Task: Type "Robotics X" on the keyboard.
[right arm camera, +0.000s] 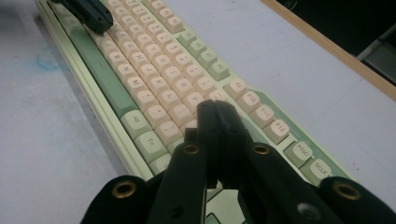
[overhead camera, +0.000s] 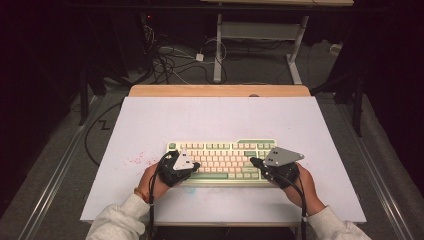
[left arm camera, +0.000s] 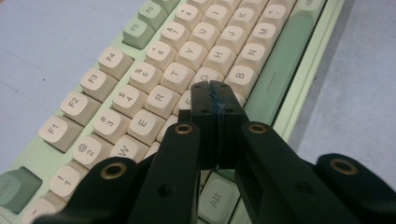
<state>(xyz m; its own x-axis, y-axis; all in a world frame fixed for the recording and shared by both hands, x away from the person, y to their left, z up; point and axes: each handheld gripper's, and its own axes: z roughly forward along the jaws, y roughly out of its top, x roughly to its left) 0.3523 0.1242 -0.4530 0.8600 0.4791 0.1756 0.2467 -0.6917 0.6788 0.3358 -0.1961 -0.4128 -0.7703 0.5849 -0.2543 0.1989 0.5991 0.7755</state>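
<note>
A green and cream keyboard [overhead camera: 222, 161] lies on the white desk [overhead camera: 210, 117]. Both hand-held grippers, left [left arm camera: 215, 91] and right [right arm camera: 215, 109], hover clenched and empty over its keys. It looks rigid and fairly heavy; grip its side edges.

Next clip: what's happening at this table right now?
A person holds a gripper in each hand over a pale green keyboard with cream and green keycaps, which lies on a white table. Both grippers have their jaws shut with nothing between them, used like pointed fingers. The left gripper has its tip over the letter keys near G and B; the right gripper is over the keys at the keyboard's right end. Whether either tip is actually pressing a key cannot be told.
</note>
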